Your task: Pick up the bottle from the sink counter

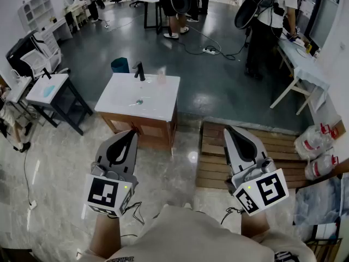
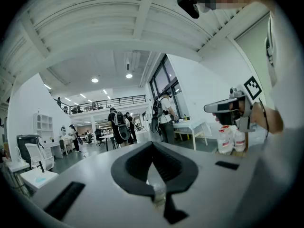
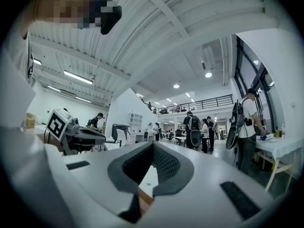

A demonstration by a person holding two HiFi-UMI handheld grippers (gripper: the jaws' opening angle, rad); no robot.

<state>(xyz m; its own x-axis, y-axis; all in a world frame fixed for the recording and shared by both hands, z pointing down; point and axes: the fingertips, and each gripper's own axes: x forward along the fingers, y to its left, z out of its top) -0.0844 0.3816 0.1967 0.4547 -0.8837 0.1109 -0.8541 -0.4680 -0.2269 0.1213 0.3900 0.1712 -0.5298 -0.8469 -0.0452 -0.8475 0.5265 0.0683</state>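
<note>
Workshop flooring surrounds the sink counter (image 1: 117,98), on which the bottle (image 1: 161,78) is stood. Left gripper (image 1: 132,133) and right gripper (image 1: 228,129) are held well short, jaws pressed together, empty.

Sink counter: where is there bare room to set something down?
The sink counter is bare along its front and left, around the drain. Only the back edge is taken: faucet and bottle side by side.
</note>
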